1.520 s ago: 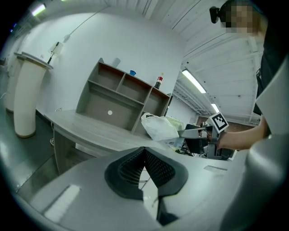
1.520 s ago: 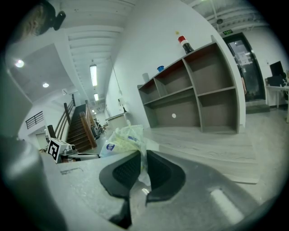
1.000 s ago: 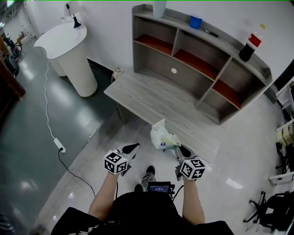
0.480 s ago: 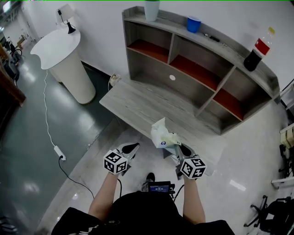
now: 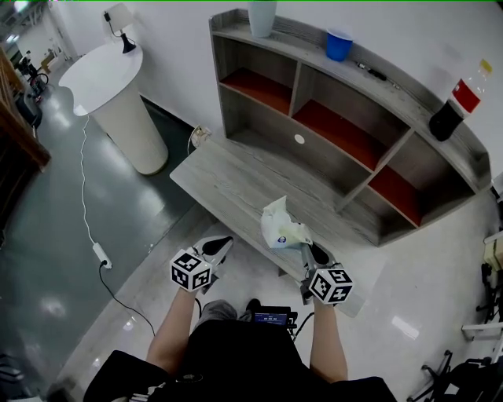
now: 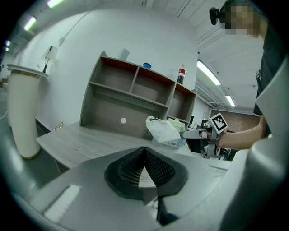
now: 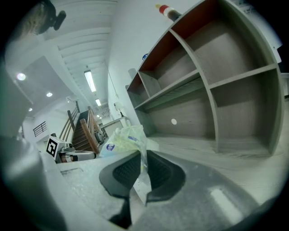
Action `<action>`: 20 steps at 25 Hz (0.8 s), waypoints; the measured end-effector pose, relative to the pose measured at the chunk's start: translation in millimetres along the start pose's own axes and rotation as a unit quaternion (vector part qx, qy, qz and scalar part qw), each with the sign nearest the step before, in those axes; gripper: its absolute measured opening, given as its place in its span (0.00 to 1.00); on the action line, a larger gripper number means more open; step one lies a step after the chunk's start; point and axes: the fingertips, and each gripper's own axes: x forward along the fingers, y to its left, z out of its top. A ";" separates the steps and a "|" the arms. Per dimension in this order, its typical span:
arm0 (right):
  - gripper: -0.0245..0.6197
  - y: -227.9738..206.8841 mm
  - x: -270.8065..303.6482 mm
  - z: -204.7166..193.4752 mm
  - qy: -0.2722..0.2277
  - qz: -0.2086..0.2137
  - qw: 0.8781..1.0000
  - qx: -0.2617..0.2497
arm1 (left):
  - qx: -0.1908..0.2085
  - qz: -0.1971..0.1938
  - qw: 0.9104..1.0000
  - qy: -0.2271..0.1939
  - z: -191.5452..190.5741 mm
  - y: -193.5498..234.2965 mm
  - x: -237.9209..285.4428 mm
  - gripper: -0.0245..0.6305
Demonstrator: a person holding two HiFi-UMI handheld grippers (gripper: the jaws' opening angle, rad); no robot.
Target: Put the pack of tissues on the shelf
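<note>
The pack of tissues (image 5: 281, 228), a crumpled white and pale green plastic pack, hangs over the front edge of the grey wooden desk (image 5: 236, 169). My right gripper (image 5: 309, 250) is shut on the edge of its wrapper, and the film shows pinched between the pads (image 7: 142, 155). The pack (image 7: 124, 140) sticks out beyond the fingertips. My left gripper (image 5: 218, 246) stays to the left of the pack, shut with nothing in it. In the left gripper view its pads meet (image 6: 144, 151), and the pack (image 6: 165, 130) shows to the right. The open-fronted shelf (image 5: 297, 86) stands at the back of the desk.
On the shelf top stand a white vase (image 5: 262, 16), a blue cup (image 5: 339, 43) and a cola bottle (image 5: 456, 106). A white pedestal table (image 5: 118, 94) with a lamp (image 5: 118, 16) is at the left. A cable with a power strip (image 5: 100, 253) lies on the floor.
Both grippers have moved forward towards the desk, the pack travelling with the right one. The pack now hangs over the desk's front edge. The shelf looks nearer.
</note>
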 end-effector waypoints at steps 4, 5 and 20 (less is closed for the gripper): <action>0.08 -5.3 7.7 3.7 0.002 0.004 1.000 0.001 | -0.002 0.003 1.000 -0.005 6.1 1.9 6.7 0.04; 0.08 -6.0 10.2 4.8 0.002 0.005 1.000 0.001 | -0.002 0.003 1.000 -0.006 6.7 2.8 8.3 0.04; 0.08 -21.5 54.7 25.0 -0.001 -0.027 1.000 0.004 | -0.012 -0.023 1.000 -0.010 29.2 52.8 50.6 0.04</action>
